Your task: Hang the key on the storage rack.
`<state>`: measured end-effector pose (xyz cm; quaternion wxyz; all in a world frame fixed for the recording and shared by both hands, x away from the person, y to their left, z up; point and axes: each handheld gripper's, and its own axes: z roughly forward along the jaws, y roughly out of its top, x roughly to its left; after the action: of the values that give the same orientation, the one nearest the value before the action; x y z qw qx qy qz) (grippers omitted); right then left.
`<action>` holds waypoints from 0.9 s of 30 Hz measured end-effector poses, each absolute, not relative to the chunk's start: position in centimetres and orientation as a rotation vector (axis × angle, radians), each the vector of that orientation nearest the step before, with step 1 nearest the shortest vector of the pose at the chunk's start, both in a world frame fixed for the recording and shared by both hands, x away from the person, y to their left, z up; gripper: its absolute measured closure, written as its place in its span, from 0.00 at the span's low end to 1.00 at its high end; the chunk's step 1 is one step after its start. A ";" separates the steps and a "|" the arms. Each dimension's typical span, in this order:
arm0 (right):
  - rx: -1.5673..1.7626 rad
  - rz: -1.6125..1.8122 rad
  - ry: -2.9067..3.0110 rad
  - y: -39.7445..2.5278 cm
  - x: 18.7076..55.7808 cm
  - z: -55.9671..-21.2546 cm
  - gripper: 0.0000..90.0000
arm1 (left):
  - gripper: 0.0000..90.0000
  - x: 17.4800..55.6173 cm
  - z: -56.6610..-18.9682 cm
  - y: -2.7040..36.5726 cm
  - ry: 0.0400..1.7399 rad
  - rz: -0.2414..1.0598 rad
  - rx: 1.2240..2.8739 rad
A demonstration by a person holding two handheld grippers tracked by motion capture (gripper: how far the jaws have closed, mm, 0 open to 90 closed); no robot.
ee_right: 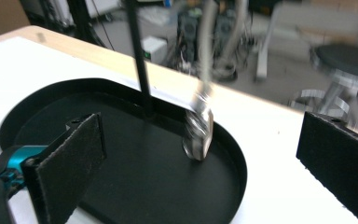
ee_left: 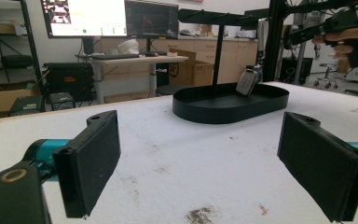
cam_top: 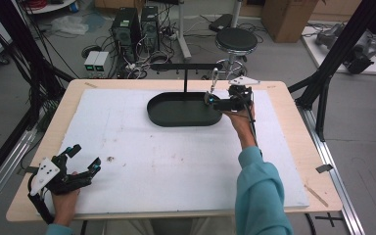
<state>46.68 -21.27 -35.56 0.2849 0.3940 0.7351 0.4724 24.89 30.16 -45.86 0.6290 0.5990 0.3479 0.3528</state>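
Hovering over the far right part of the table (cam_top: 284, 98), I am holding my right gripper (cam_top: 214, 101) at the right end of the oval black tray (cam_top: 164, 115), its jaws spread wide with nothing between them. Hanging just ahead of those jaws is a silvery watch (ee_right: 198, 130), its band running up out of the right gripper view and its case dangling low over the tray's floor; I cannot tell whether it is touching the floor. A thin black post (cam_top: 184, 83) is rising from the tray and carrying a crossbar (cam_top: 186, 65) above it. I am resting my left gripper (cam_top: 84, 161) on the white mat (cam_top: 176, 161) near the table's front left corner, well apart from the tray, and its jaws are also standing wide open and empty. My teal sleeve (cam_top: 259, 191) is reaching in along the right side.
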 end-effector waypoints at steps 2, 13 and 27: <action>0.994 1.314 1.966 -22.0 45.5 -35.1 0.01 | 0.15 24.9 -45.9 30.1 0.797 0.809 1.373; 0.791 1.610 1.835 -27.6 36.7 -35.6 0.01 | 0.15 24.8 -45.9 30.1 0.792 0.813 1.366; 0.780 1.676 1.795 -30.5 30.4 -42.7 0.01 | 0.15 24.8 -45.9 30.1 0.788 0.816 1.370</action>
<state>30.44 -30.54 -42.71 0.2786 0.2906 0.6691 0.6247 24.76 30.14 -45.88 0.6300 0.5981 0.3440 0.3564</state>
